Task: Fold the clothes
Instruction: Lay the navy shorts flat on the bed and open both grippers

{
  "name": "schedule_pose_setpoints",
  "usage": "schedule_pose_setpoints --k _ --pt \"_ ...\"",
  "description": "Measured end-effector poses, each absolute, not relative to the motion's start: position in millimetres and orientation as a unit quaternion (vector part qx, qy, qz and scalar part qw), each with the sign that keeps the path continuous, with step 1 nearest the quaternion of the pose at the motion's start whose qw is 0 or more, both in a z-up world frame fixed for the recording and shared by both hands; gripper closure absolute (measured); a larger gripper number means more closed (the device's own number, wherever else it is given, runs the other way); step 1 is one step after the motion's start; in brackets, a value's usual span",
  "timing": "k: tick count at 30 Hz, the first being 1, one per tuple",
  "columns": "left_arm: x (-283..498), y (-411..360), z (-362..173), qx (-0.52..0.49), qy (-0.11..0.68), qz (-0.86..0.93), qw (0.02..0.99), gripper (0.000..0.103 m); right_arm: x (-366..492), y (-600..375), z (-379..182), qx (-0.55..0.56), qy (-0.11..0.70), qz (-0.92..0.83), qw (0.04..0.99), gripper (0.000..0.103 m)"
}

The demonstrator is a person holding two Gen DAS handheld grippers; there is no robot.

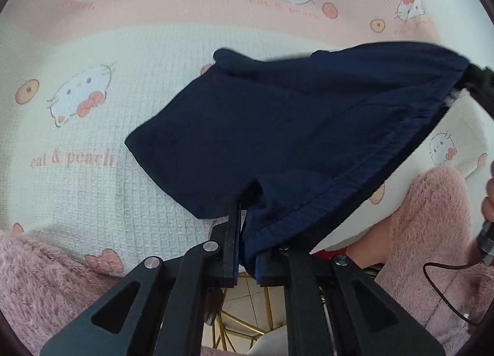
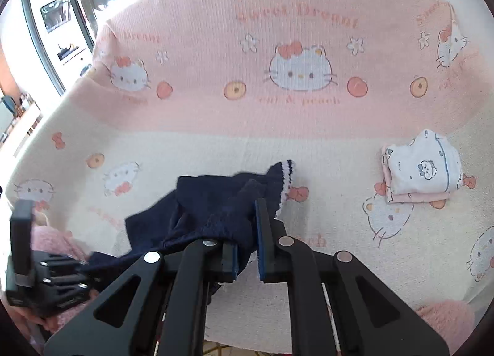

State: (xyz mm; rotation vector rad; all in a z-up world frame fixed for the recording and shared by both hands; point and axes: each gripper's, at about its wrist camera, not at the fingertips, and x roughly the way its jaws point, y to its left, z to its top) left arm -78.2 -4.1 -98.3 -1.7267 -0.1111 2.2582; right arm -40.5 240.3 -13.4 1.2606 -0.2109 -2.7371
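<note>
Two grippers: both pinch one navy garment, held up off the blanket.

Left wrist view
- Left gripper (image 1: 245, 232): bottom centre, jaws closed on the hemmed edge of the garment (image 1: 293, 127).
- Garment: fills centre and right of frame, stretched from these jaws up toward the right gripper (image 1: 481, 84) at the right edge.
- Blanket (image 1: 92, 139): white and pink cat print, behind and below the cloth.
- Sleeves (image 1: 46, 278): pink fleece, lower left and lower right corners.

Right wrist view
- Right gripper (image 2: 247, 232): bottom centre, jaws clamped on a bunched navy fold.
- Garment (image 2: 216, 201): centre frame, with a white-striped ruffled trim (image 2: 287, 176) hanging just above the blanket (image 2: 185, 146).
- Left gripper (image 2: 46, 275): lower left, cloth running to it; its jaws are hidden here.
- Folded pile (image 2: 423, 167): white over pink, right of frame, well apart from the garment.

Step in hand
- Judgement: spreading or carrying the garment to lay it flat before folding.
- Doing it well: keep both grips firm, pull the hem taut and level, lower the cloth onto bare blanket clear of the pile, and smooth the bunched side.
</note>
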Motion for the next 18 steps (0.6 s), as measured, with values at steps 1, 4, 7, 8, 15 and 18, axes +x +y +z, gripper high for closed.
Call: schedule_pose_setpoints --k 1,4,7,8,15,18 --pt "-77.6 -1.3 -102.0 -0.604 -0.042 0.781 0.153 0.090 -34.9 237.5 -5.3 0.410 -0.070 -0.907 0.063 0.095" --pt "-75.8 6.4 -112.2 -0.615 -0.040 0.771 0.159 0.087 -26.0 226.2 12.6 0.395 -0.060 -0.915 0.064 0.095" --pt "-70.5 5.2 -101.2 -0.594 -0.045 0.787 0.158 0.092 -19.4 228.4 22.5 0.393 -0.063 -0.915 0.061 0.095" --pt "-69.8 0.3 -88.9 -0.580 -0.055 0.797 0.158 0.095 -17.8 230.2 25.4 0.395 -0.062 -0.915 0.056 0.095" --pt "-64.8 -55.4 60.2 -0.428 -0.127 0.875 0.186 0.095 0.6 271.6 37.0 0.415 -0.080 -0.905 0.039 0.089" --pt "-63.5 -58.4 102.2 -0.381 -0.111 0.896 0.201 0.095 6.9 280.2 51.0 0.406 -0.095 -0.907 0.062 0.087"
